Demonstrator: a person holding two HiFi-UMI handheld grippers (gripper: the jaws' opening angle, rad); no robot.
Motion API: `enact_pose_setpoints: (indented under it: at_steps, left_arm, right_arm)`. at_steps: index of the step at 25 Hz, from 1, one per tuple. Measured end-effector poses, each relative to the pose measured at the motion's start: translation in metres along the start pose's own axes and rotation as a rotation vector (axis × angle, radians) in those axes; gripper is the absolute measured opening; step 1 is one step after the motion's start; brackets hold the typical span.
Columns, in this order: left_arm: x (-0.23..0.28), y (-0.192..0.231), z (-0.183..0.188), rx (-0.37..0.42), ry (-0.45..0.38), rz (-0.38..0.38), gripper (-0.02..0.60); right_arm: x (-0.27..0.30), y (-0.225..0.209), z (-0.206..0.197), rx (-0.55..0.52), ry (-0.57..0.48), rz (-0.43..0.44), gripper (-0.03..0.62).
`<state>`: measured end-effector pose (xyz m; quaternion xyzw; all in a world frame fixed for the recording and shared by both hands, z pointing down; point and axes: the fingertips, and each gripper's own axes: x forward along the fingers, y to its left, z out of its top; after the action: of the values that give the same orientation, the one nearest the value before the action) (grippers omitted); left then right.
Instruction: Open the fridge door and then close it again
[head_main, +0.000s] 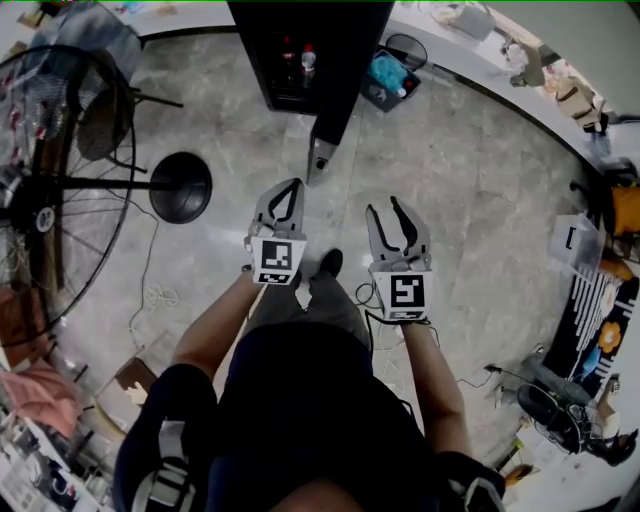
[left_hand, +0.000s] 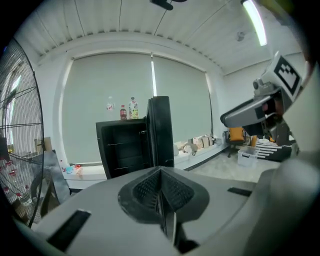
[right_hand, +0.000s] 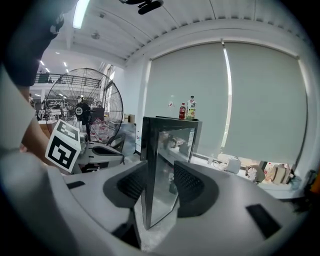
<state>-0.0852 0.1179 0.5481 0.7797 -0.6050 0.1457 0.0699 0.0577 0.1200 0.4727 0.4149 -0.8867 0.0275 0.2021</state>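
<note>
Both empty | left gripper pinched together | right gripper parted | open fridge door, 12 o'clock, to be pushed squarely shut.

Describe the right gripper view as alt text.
The right gripper has its jaws apart and empty, framing the edge of the open glass fridge door farther ahead. Two bottles show above its top edge; a large floor fan stands at left.
</note>
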Motion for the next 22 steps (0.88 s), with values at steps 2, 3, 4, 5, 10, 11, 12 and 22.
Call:
enact_pose_setpoints:
  at_steps: [2, 3, 4, 5, 10, 11, 12, 22]
  left_arm:
    - [-0.010, 0.006, 0.003, 0.001, -0.009, -0.006, 0.023]
    - [-0.015, 0.009, 0.005, 0.001, -0.013, -0.006, 0.023]
    - [-0.021, 0.014, 0.006, 0.002, -0.018, -0.005, 0.023]
    - [-0.026, 0.017, 0.009, 0.002, -0.023, -0.006, 0.023]
    - [-0.042, 0.024, 0.023, 0.005, -0.067, -0.031, 0.023]
    - [-0.045, 0.025, 0.025, 0.013, -0.074, -0.033, 0.023]
    - [-0.047, 0.027, 0.027, 0.015, -0.076, -0.032, 0.023]
    - [-0.071, 0.056, 0.050, -0.035, -0.130, -0.006, 0.023]
  right_arm:
    - [0.003, 0.007, 0.003, -0.011, -0.006, 0.015, 0.202]
    - [0.005, 0.011, 0.006, -0.021, -0.009, 0.024, 0.219]
    - [0.006, 0.015, 0.009, -0.028, -0.013, 0.031, 0.233]
    - [0.007, 0.017, 0.011, -0.032, -0.018, 0.036, 0.238]
    - [0.015, 0.022, 0.020, -0.022, -0.054, 0.053, 0.269]
    - [0.016, 0.023, 0.022, -0.016, -0.063, 0.055, 0.275]
    - [0.018, 0.025, 0.025, -0.011, -0.074, 0.057, 0.277]
    - [0.044, 0.040, 0.034, -0.048, -0.073, 0.032, 0.293]
